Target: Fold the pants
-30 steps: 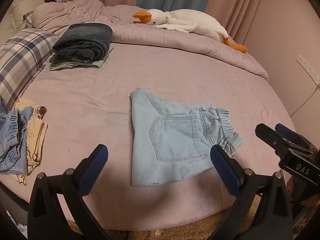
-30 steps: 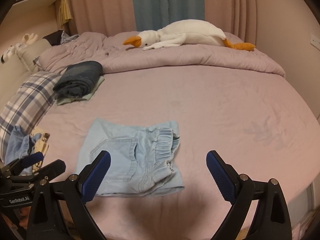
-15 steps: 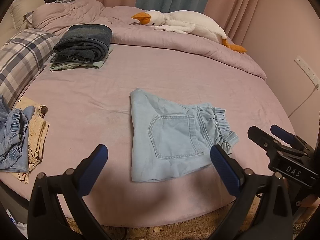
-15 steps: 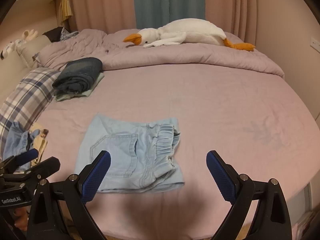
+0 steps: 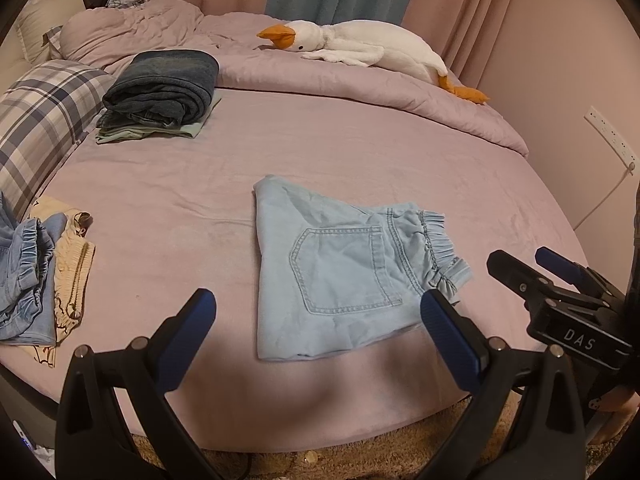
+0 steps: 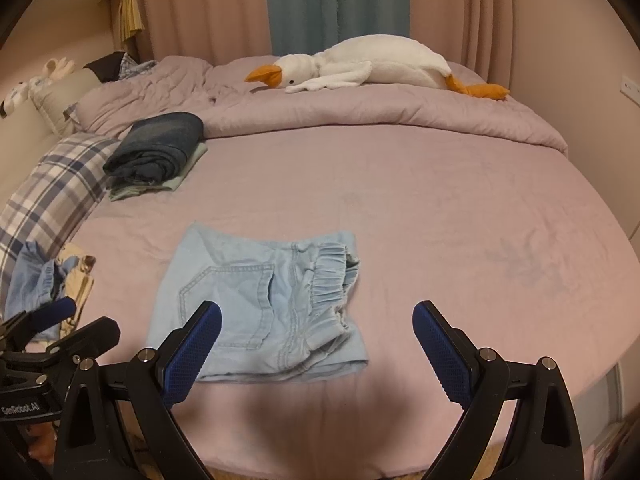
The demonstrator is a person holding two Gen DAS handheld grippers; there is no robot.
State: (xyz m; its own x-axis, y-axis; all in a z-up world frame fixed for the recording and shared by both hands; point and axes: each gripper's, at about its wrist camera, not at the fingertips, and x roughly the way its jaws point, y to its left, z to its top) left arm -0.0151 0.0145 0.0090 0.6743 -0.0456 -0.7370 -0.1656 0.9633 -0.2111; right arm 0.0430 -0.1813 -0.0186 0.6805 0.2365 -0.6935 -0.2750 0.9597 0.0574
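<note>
In the left wrist view, the left tool [image 5: 318,330] stands wide with nothing between its blue pads, hanging over the near edge of the bed [image 5: 360,148]. The folded light-blue denim shorts [image 5: 344,276] lie flat on the sheet just ahead, pocket up; they sit slightly higher in the frame than a second ago. The right tool [image 5: 560,280] shows at the right edge.

In the right wrist view, the right tool [image 6: 316,346] is likewise wide and holds nothing. The shorts [image 6: 260,304] lie ahead to its left, unchanged in fold, and the left tool [image 6: 60,320] has crept a little further in at the left edge.
</note>
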